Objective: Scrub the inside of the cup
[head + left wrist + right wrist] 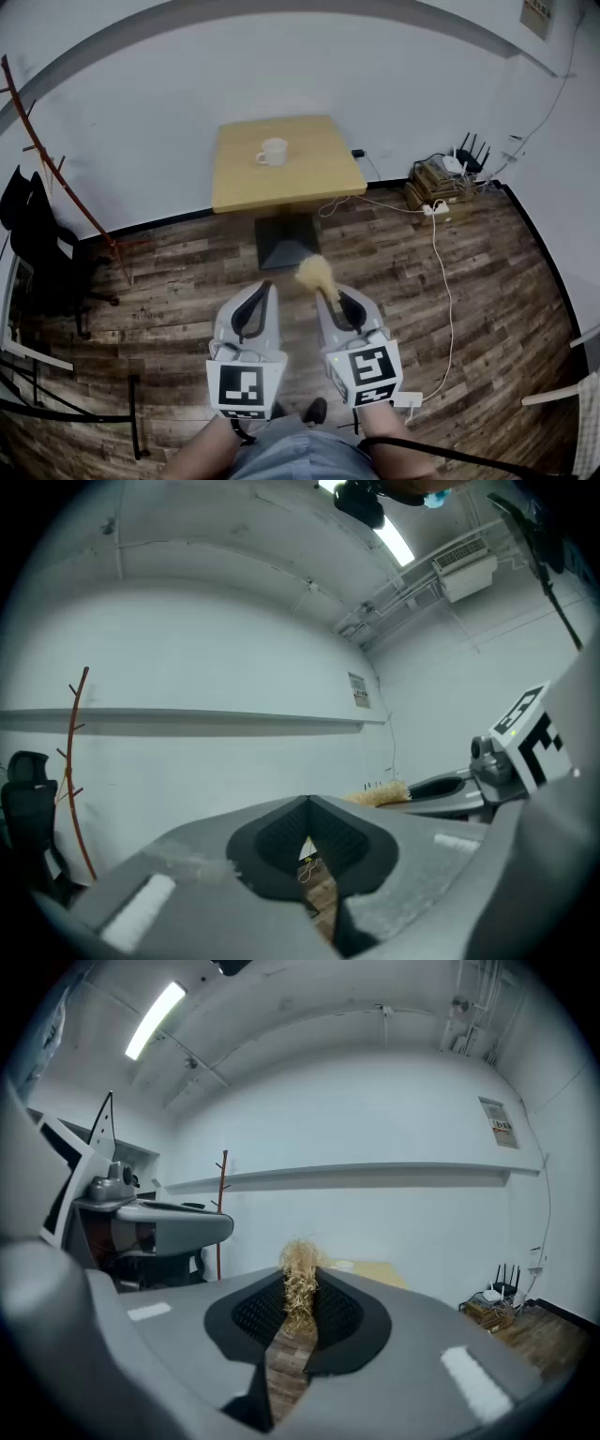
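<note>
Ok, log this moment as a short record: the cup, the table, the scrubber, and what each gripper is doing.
cup: white, upright on the table, untouched
table: light wooden top, by the far wall
scrubber: straw-coloured fibre bundle, sticking out past the jaws
right gripper: shut on the scrubber
left gripper: jaws together, nothing between them
position: both grippers over the plank floor, short of the table

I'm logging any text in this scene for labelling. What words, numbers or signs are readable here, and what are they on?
Wall notice: printed, but too small and blurred to read in any view.
Marker cubes: black-and-white square patterns only, no letters or numbers.
Cup and brush: no print visible.
Nothing here reads as legible text.
</note>
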`<state>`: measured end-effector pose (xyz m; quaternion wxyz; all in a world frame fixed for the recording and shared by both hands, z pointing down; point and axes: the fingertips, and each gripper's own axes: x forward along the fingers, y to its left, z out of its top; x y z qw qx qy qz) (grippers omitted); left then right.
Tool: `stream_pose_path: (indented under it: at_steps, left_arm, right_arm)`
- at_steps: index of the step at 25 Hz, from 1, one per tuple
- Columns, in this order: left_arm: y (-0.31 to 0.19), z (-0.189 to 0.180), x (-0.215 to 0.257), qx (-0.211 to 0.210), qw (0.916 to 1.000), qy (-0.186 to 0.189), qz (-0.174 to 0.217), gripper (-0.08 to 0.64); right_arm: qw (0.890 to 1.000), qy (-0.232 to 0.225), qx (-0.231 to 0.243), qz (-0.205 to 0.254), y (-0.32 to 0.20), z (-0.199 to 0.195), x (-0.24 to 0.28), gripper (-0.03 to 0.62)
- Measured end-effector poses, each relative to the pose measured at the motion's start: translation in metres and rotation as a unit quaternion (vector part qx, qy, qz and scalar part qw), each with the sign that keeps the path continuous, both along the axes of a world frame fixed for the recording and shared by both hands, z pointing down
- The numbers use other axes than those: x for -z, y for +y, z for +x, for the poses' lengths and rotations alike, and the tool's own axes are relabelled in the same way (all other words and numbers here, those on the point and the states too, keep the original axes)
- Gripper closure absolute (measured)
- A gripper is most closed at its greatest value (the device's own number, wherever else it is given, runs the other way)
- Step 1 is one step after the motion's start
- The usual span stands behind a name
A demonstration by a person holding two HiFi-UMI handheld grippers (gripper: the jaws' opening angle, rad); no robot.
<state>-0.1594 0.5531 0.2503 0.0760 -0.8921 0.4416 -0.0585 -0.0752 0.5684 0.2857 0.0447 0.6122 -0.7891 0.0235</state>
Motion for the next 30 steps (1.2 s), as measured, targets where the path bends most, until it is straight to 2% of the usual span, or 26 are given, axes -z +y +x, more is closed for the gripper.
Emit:
stream_pose_path:
  at_steps: [5, 11, 15, 18, 24, 28, 30]
  left_arm:
    - [0.002, 0.026, -0.005, 0.007, 0.9998, 0.007, -0.019, 0.541]
    - [0.002, 0.051, -0.019, 0.007, 0.9997, -0.019, -0.017, 0.541]
    - [0.001, 0.062, -0.030, 0.017, 0.9986, -0.013, -0.048, 0.541]
    - [-0.007, 0.066, -0.034, 0.019, 0.9983, -0.015, -0.054, 0.541]
    - [-0.041, 0.060, -0.055, 0.029, 0.9968, -0.013, -0.073, 0.541]
    - [-0.078, 0.066, -0.061, 0.022, 0.9977, -0.016, -0.063, 0.541]
    - [-0.099, 0.067, -0.059, 0.025, 0.9973, -0.006, -0.069, 0.541]
  right_arm:
    - [1.000, -0.009, -0.002, -0.004, 0.001, 0.030, -0.004, 0.529]
    - [1.000, -0.018, -0.005, -0.004, 0.000, 0.063, -0.012, 0.528]
    - [0.999, -0.034, -0.010, -0.012, -0.003, 0.079, -0.019, 0.528]
    - [0.999, -0.040, -0.017, -0.017, -0.009, 0.089, -0.023, 0.527]
    - [0.998, -0.048, -0.017, -0.042, -0.039, 0.094, -0.046, 0.526]
    - [0.998, -0.043, -0.007, -0.048, -0.073, 0.093, -0.049, 0.526]
    - [0.998, -0.038, -0.002, -0.047, -0.095, 0.092, -0.046, 0.526]
